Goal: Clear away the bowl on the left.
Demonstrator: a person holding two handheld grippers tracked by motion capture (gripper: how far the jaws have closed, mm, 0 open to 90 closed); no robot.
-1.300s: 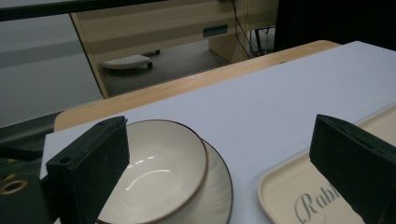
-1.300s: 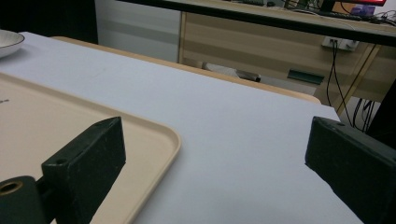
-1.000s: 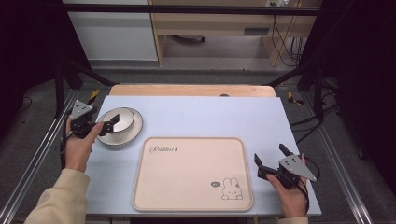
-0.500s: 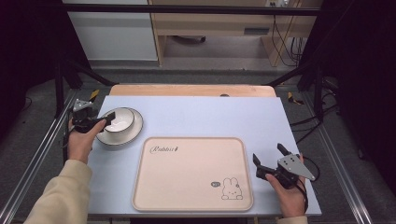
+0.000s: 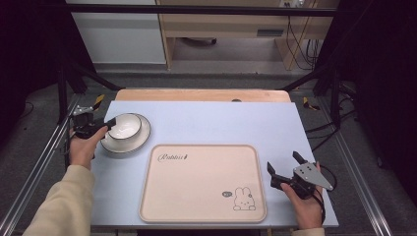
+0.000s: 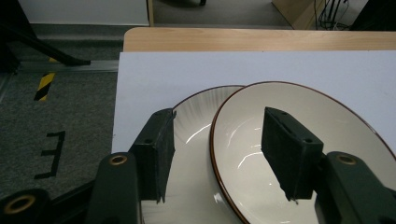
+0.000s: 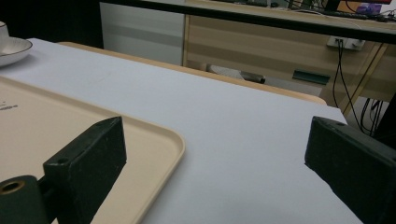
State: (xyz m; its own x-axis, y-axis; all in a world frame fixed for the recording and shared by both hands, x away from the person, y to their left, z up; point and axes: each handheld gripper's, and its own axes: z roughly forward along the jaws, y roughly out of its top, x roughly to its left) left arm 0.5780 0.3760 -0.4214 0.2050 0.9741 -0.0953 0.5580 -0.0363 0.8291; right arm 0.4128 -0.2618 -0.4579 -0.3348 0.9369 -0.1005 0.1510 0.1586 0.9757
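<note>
Reaching level along the table's left edge, my left hand-held gripper (image 6: 217, 154) has been closing, jaws straddling the bowl (image 6: 299, 154) rim, not yet pinching; my right hand-held gripper (image 5: 284, 167) rests spread.

The counter (image 5: 206, 120) lies open across its whole far half, from the bowl (image 5: 125, 126) over to the right edge. The bowl sits in a plate (image 5: 140, 140) near the left edge, and the left gripper (image 5: 109, 123) straddles the bowl's near rim, its jaws just closing. The tray (image 5: 201, 182) takes up the near middle. A narrow strip runs between tray and right gripper (image 5: 282, 167).
</note>
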